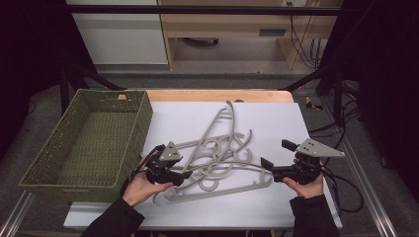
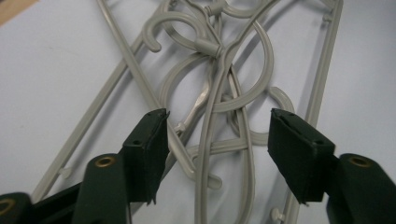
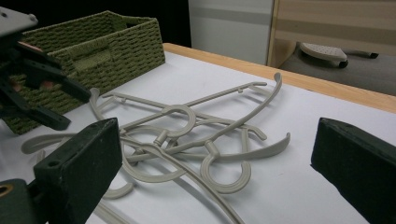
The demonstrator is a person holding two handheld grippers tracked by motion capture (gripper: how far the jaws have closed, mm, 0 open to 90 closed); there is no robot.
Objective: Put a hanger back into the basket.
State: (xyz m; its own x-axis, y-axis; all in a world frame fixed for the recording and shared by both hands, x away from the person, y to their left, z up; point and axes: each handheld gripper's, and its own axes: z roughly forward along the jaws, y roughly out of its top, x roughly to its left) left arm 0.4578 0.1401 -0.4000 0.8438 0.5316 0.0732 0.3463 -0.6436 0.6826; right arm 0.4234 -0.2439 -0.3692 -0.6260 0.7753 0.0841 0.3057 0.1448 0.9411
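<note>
In the foreground of the high view two sleeved forearms are seen, each hand bearing a claw at the near edge of the white tabletop. A large woven green basket is set at the left, its inside bare. A tangled pile of grey plastic hangers lies between the two claws, just right of the basket.

The left claw is the nearer: it is held at the pile's left edge, pointing right into it. In the left gripper view its jaws are seen partly spread, with several hanger stems lying between and beneath them, running away from the claw rather than across it; no pad is seen pressing on them. The right claw is held spread wide at the pile's right end, gripping nothing.

The right gripper view alone gives the pile's height: hooks and arms are seen stacked and interlocked, so one hanger is judged likely to drag others.
</note>
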